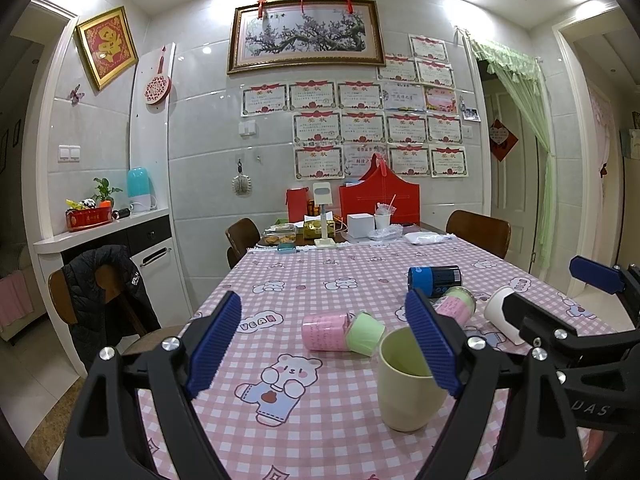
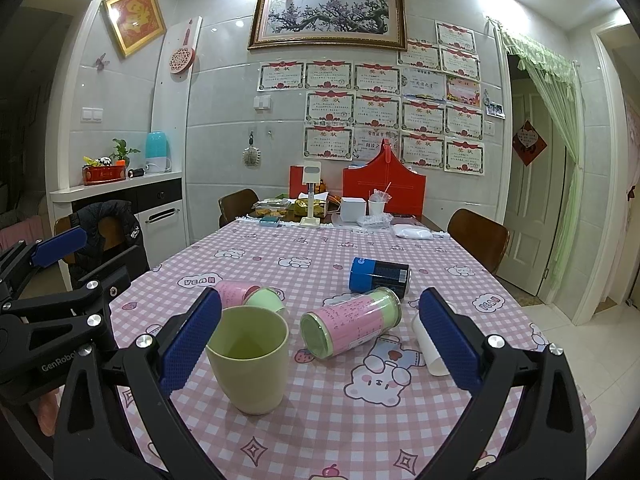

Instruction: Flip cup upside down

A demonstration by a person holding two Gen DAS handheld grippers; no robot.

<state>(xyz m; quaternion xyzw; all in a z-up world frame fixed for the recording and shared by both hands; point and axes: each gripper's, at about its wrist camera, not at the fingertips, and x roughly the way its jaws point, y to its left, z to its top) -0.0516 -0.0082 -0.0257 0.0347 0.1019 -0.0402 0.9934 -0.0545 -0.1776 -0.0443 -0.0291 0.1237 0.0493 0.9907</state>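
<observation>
A pale green cup (image 1: 404,396) stands upright, mouth up, on the pink checked tablecloth (image 1: 304,276). It also shows in the right wrist view (image 2: 252,364). My left gripper (image 1: 324,344) is open and empty, its right finger just in front of the cup's rim. My right gripper (image 2: 320,344) is open and empty, the cup just inside its left finger (image 2: 188,344). Each gripper shows at the edge of the other's view.
On the cloth lie a pink-and-green bottle (image 2: 352,326), a pink cup with a green cup (image 2: 256,294), a blue can (image 2: 378,274) and a white paper cup (image 2: 428,344). Boxes and a red bag (image 2: 384,188) stand at the table's far end. Chairs flank the table.
</observation>
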